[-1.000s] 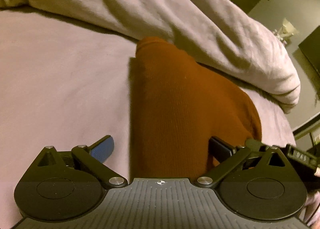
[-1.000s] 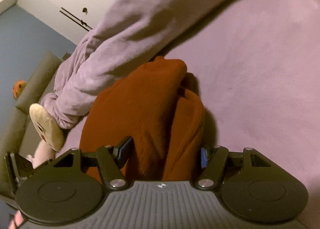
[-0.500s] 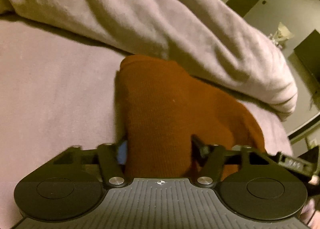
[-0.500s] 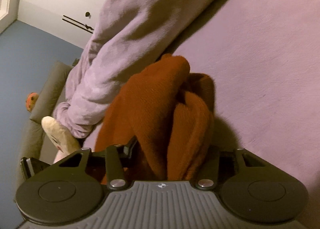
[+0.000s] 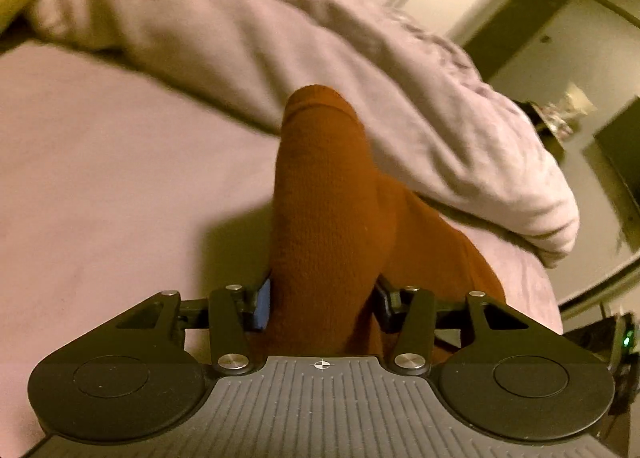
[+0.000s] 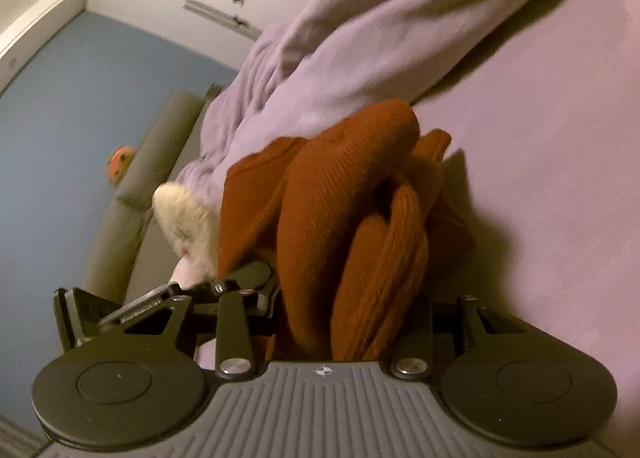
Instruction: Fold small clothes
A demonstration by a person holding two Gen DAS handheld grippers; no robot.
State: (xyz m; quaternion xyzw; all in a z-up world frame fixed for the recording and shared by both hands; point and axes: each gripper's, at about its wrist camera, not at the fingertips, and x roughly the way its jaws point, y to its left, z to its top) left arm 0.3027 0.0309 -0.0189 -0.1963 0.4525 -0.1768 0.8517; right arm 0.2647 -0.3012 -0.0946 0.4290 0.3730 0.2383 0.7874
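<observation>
A rust-orange knit garment (image 5: pixel 328 210) hangs bunched above the lilac bed sheet (image 5: pixel 112 178). My left gripper (image 5: pixel 322 302) is shut on one edge of it, the cloth rising between the fingers. In the right wrist view the same garment (image 6: pixel 352 226) shows in thick folds. My right gripper (image 6: pixel 352 310) is shut on another edge of it. The left gripper's body (image 6: pixel 168 298) sits close beside my right one. The fingertips are buried in cloth in both views.
A rumpled lilac blanket (image 5: pixel 320 58) lies along the far side of the bed. A cream plush toy (image 6: pixel 180 218) rests by the blanket's end. A grey sofa (image 6: pixel 132 210) with an orange toy (image 6: pixel 120 160) stands past the bed edge, and dark furniture (image 5: pixel 616 162) beyond the other.
Both grippers closed on the garment's edges and lifted it off the sheet. It now hangs bunched, and the two grippers have come closer together.
</observation>
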